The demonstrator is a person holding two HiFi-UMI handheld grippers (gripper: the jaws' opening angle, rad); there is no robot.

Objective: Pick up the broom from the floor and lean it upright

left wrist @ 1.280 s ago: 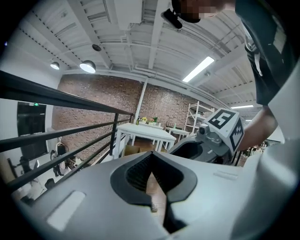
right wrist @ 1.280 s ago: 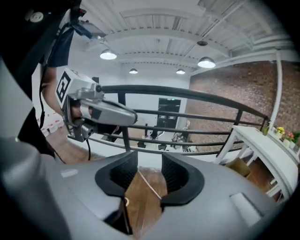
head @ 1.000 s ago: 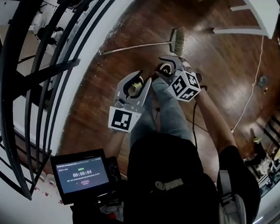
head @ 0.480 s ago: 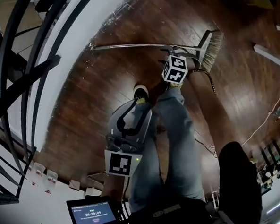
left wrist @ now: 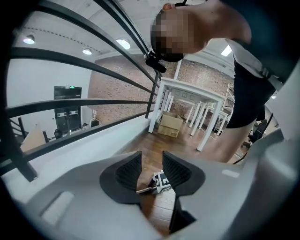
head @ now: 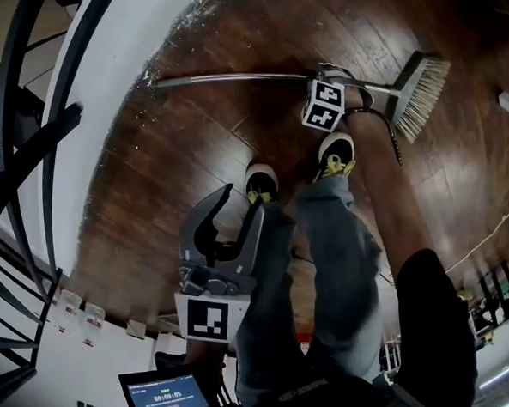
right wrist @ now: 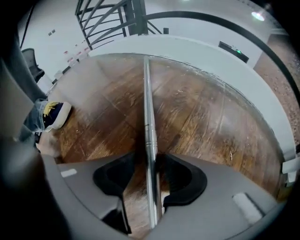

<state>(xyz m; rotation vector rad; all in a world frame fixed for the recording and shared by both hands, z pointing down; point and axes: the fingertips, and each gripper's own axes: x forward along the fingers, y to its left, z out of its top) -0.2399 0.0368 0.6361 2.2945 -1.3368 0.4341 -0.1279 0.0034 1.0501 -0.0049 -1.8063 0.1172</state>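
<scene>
The broom lies flat on the wooden floor, its metal handle (head: 230,77) running left from the straw brush head (head: 421,93). My right gripper (head: 333,75) points down onto the handle close to the brush head. In the right gripper view the handle (right wrist: 146,108) runs between the pads of the right gripper (right wrist: 149,171); the jaws are closing around it, and a gap still shows at the left pad. My left gripper (head: 244,199) hangs lower left above the person's legs, open and empty. In the left gripper view the jaws of the left gripper (left wrist: 151,168) frame the right gripper's marker cube (left wrist: 161,182).
A curved white wall base (head: 119,95) and black railing (head: 27,143) border the floor at left. The person's shoes (head: 335,150) stand just below the handle, and a dark cable (head: 393,142) trails beside the brush. A white table (left wrist: 187,101) and cardboard box (left wrist: 169,124) stand farther off.
Both grippers have sunk toward the floor. The right one went from above the knees down onto the broom handle; the left dropped beside the legs. The head view has tilted lower.
</scene>
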